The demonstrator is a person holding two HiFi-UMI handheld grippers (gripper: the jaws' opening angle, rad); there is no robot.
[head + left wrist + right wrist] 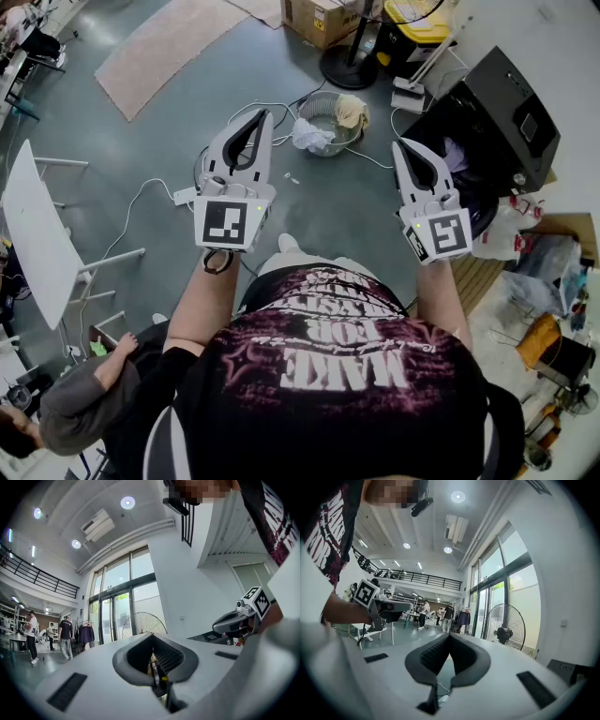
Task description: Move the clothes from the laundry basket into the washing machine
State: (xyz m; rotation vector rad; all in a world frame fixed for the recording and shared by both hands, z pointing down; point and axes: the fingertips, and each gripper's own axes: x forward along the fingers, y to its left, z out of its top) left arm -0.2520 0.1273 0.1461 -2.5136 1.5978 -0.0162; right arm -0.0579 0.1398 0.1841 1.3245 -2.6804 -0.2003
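A round wire laundry basket (314, 105) stands on the grey floor ahead, with a white cloth (309, 137) and a beige cloth (352, 111) hanging over its rim. To its right the black washing machine (502, 112) has its door open, and pale clothes (457, 155) show in the drum. My left gripper (265, 114) is held level in the air short of the basket, shut and empty. My right gripper (397, 145) hangs level beside the machine's opening, also shut with nothing in it. Both gripper views look across the hall, with shut left gripper jaws (152, 635) and right gripper jaws (450, 634).
A standing fan's base (349, 66), a cardboard box (319, 19) and a yellow bin (417, 23) stand behind the basket. White cables (246, 106) trail on the floor. A white table (37, 234) is at the left, plastic bags (506, 234) at the right, and another person (75, 394) crouches at lower left.
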